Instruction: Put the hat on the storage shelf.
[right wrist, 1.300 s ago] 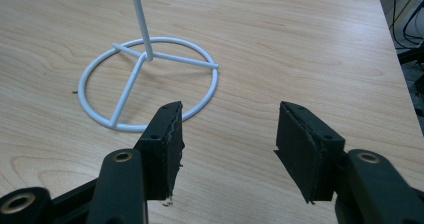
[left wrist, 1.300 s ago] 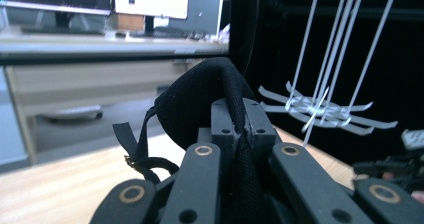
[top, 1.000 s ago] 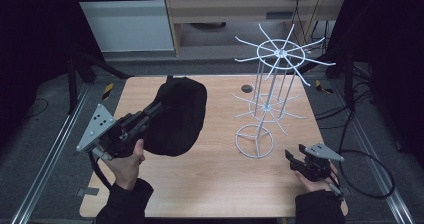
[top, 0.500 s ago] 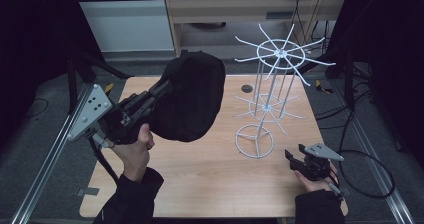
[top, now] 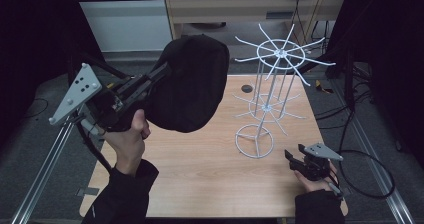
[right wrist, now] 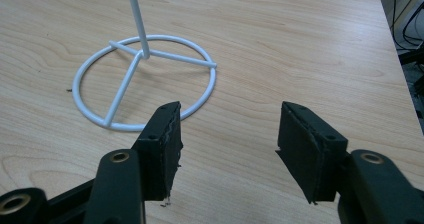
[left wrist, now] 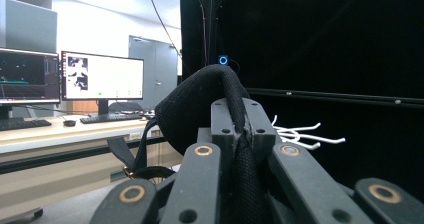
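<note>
Black cap (top: pixel 192 84) is held aloft by the left gripper (left wrist: pixel 235 119), jaws pinched on its edge, left of the white wire rack (top: pixel 272 79); right gripper (right wrist: pixel 227 144), jaws spread, rests near the rack's base.

no readable text, labels or numbers, monitor screens (left wrist: pixel 102 79) too blurred to make out

Black cap (top: pixel 192 86) higher, nearer rack (top: pixel 272 79)
</note>
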Tool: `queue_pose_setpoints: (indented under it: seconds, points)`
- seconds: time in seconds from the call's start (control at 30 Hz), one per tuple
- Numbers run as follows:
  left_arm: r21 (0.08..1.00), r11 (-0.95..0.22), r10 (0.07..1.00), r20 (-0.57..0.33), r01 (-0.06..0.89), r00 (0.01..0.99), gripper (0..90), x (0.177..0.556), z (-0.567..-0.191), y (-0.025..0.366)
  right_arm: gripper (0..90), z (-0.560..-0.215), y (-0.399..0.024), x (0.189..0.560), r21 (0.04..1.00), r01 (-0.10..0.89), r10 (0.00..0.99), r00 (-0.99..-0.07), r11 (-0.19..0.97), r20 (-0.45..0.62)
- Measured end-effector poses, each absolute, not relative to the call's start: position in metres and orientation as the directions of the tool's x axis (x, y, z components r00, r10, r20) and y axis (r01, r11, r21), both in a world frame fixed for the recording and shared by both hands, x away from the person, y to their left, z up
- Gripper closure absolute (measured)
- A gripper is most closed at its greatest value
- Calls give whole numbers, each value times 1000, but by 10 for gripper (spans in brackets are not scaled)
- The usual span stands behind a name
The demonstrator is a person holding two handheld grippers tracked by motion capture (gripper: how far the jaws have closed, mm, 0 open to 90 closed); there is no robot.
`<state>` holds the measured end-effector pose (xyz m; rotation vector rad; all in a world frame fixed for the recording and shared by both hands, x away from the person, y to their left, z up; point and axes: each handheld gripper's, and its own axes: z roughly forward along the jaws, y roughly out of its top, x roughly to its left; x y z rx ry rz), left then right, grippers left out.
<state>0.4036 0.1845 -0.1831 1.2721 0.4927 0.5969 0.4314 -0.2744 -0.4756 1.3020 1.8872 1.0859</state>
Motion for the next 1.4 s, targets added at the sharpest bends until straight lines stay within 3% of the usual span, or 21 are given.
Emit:
queue_pose_setpoints:
  seconds: [0.47, 0.77, 1.4]
  points:
    - [976, 185, 617, -22, -118, 787, 858, 411, -165, 160, 430, -476, -274, 432, 870, 456, 938, -346, 186, -19]
    - [984, 169, 626, -60, -60, 777, 854, 433, -186, 141, 430, -477, -274, 432, 870, 452, 936, -351, 196, -28]
    - [993, 79, 683, -120, 90, 721, 779, 464, -247, 154, 427, -477, -273, 432, 867, 455, 935, -353, 202, -32]
